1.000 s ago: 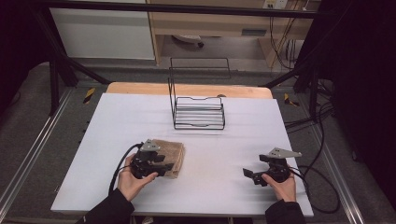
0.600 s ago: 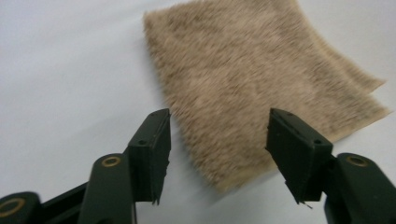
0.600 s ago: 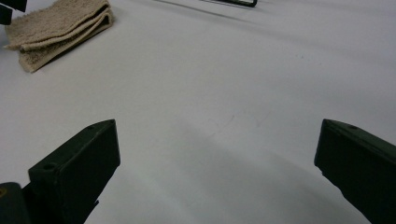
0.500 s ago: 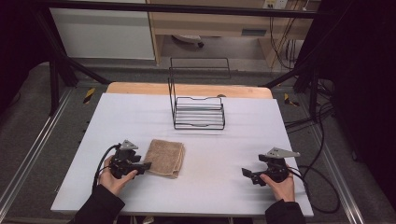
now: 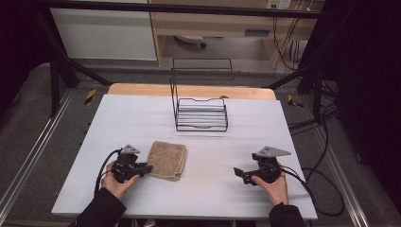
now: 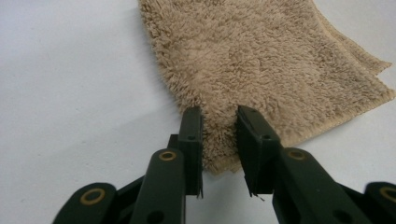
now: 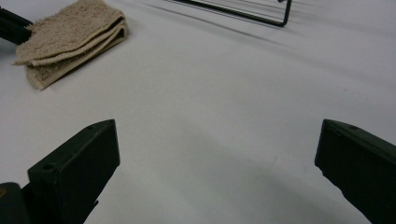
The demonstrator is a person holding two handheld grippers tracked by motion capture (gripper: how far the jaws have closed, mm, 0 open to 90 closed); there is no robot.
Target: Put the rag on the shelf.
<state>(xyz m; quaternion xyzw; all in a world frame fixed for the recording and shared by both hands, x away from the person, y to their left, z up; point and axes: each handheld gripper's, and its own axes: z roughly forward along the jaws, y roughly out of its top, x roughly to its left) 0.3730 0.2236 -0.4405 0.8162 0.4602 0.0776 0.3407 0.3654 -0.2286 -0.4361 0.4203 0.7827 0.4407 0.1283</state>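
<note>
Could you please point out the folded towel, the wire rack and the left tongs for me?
folded towel (image 5: 167, 160): high view, middle of its top.
wire rack (image 5: 202, 119): high view, its slatted base.
left tongs (image 6: 219, 128): left gripper view, between the tips.

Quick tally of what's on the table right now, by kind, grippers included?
Folded tan towel: 1
Black wire rack: 1
Grippers: 2, the left gripper closing on the towel's edge, the right gripper open over bare table
Total: 4

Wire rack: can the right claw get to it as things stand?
Probably yes. The right claw is open with nothing in it, and bare table lies between it and the wire rack; the folded towel sits off to the left.
</note>
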